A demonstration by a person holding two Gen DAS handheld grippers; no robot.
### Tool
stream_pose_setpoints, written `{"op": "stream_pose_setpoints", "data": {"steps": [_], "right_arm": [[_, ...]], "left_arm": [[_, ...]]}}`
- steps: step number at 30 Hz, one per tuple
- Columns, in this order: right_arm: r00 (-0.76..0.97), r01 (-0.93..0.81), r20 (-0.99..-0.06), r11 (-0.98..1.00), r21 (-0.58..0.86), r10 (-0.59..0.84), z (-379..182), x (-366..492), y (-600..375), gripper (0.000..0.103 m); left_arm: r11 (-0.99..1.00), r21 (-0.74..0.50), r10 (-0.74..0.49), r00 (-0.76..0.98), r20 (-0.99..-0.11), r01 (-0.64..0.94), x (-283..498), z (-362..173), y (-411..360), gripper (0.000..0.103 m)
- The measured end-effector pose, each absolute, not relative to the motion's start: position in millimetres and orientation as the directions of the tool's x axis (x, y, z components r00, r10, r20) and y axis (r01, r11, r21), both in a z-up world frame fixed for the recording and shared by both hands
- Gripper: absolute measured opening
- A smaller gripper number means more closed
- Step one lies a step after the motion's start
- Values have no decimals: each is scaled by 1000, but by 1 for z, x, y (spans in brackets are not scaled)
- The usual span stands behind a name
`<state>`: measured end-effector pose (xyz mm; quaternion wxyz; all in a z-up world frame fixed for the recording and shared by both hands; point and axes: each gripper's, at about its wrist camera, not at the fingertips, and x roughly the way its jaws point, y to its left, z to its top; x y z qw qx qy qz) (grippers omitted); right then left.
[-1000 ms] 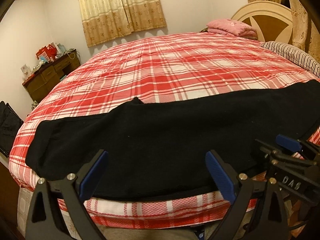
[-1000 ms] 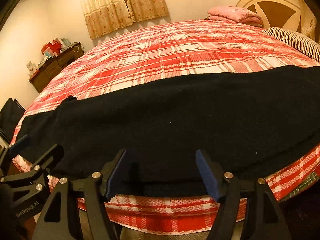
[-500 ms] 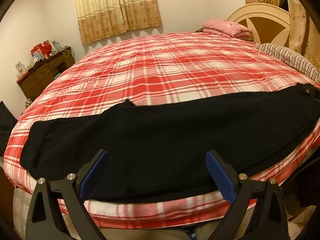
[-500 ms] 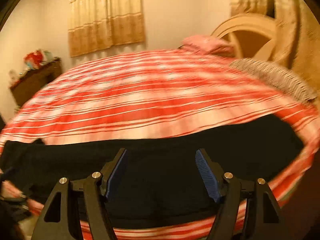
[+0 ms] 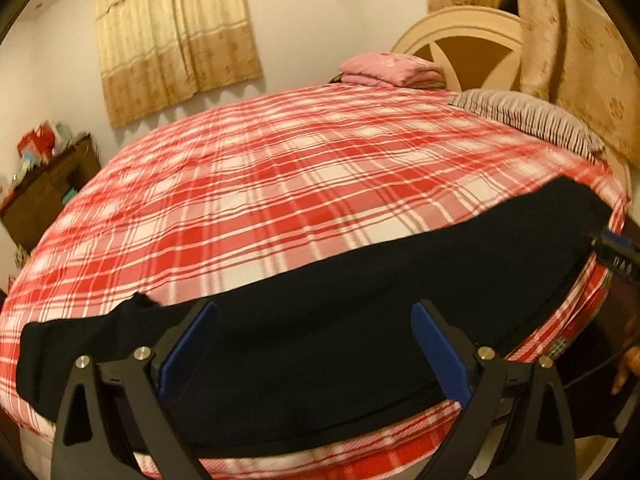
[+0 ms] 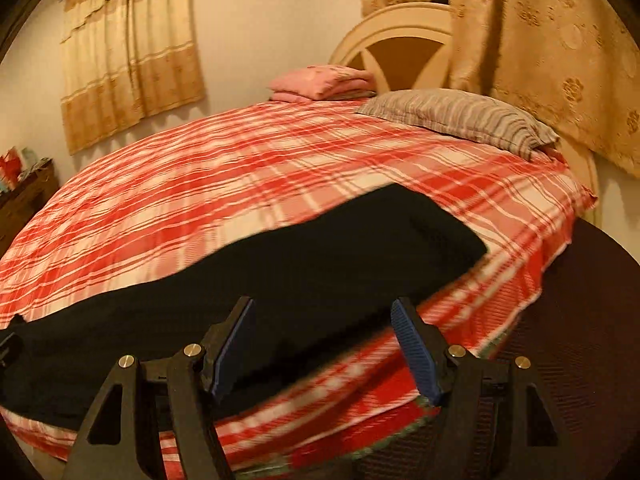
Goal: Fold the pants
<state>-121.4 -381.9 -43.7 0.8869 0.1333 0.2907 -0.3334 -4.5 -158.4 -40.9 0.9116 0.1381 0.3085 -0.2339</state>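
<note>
Pants point(image 5: 340, 312) of plain black, matte, soft-looking cloth lie flat in a long band along the near edge of the bed point(image 5: 304, 184), running from its left side toward the right corner. The cloth shows no print or sheen; a thin seam line follows its near border, and a small notch breaks the far border toward the left end. In the right wrist view the same pants point(image 6: 320, 264) end in a blunt, squared edge short of the bed's right corner.

The bed cover beneath is a red, pink and white plaid with fine crossing stripes, smooth and drooping over the mattress side. At the far right corner lies a grey striped pillow point(image 6: 460, 118), with a folded pink cloth stack point(image 6: 324, 82) beside it, before a cream, arched headboard point(image 6: 392, 36). Beige patterned curtains point(image 5: 176, 40) hang on the far wall, and a dark wooden dresser point(image 5: 44, 196) with blurred clutter stands at the left.

The left gripper point(image 5: 316, 348) holds its black arms with ribbed blue pads wide apart, above the pants and gripping nothing. The right gripper point(image 6: 324, 344) likewise stands spread, with nothing between its pads. At the right border of the left wrist view, the right tool's black body carries white lettering too blurred to read.
</note>
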Motion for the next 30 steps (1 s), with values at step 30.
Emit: {"op": "stream_pose_setpoints", "data": {"steps": [30], "right_arm": [[692,661,-572,705,256,-441,-41,-146,-496,71]], "left_arm": [[858,116,-302,672,-676,501,-3,-88,-164,103]]}}
